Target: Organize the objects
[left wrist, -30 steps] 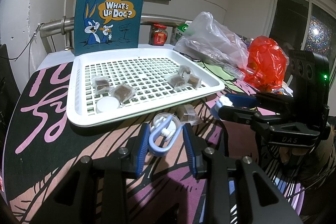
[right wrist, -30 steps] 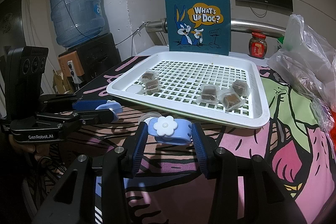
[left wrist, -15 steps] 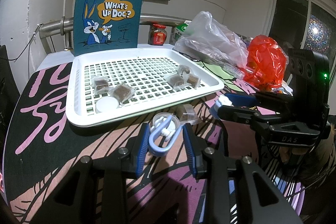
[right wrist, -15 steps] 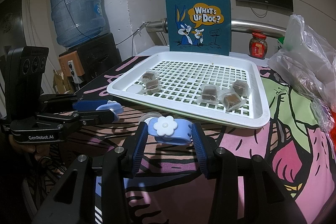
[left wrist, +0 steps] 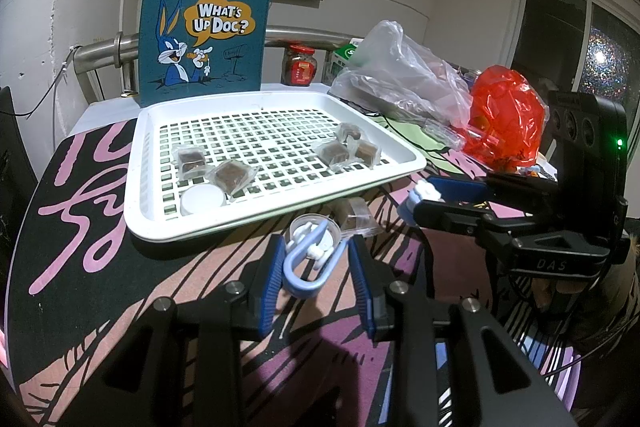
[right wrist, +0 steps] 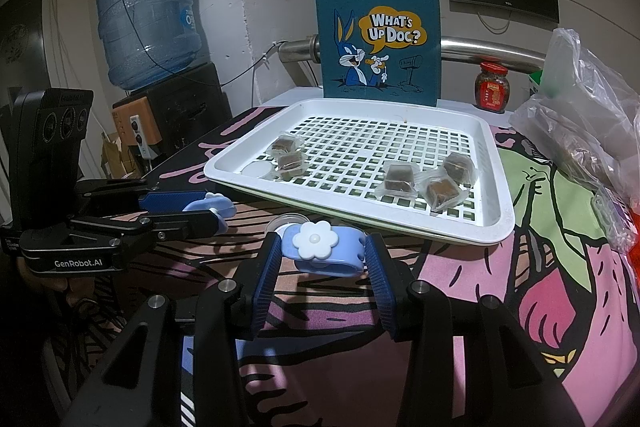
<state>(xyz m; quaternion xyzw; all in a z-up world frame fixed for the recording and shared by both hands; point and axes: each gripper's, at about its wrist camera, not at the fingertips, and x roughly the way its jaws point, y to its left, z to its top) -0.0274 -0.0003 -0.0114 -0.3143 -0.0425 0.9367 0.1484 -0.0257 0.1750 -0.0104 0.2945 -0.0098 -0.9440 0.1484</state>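
The left tool (left wrist: 316, 273) pinches a pale blue band (left wrist: 310, 267) edge-on between its blue pads, the loop pressed narrow. The right tool (right wrist: 322, 259) pinches a second pale blue band with a white flower (right wrist: 324, 251), pads against both ends. Both bands are held just above the bench (right wrist: 540, 287), which has a pink and black printed cover. Directly ahead of both tools lies a white slotted tray (left wrist: 400, 155) holding five wrapped brown cubes (right wrist: 400, 175) and a small white round lid (left wrist: 202, 197). Just ahead of the left tool's fingertips, short of the tray, sit a clear round cup (left wrist: 316, 227) and one more wrapped cube (left wrist: 354, 213). Beyond the tray stands a blue felt bag (right wrist: 380, 39). To the right of the right tool lies a clear plastic bag (right wrist: 580, 115); a red plastic bag (left wrist: 504, 115) lies further right.
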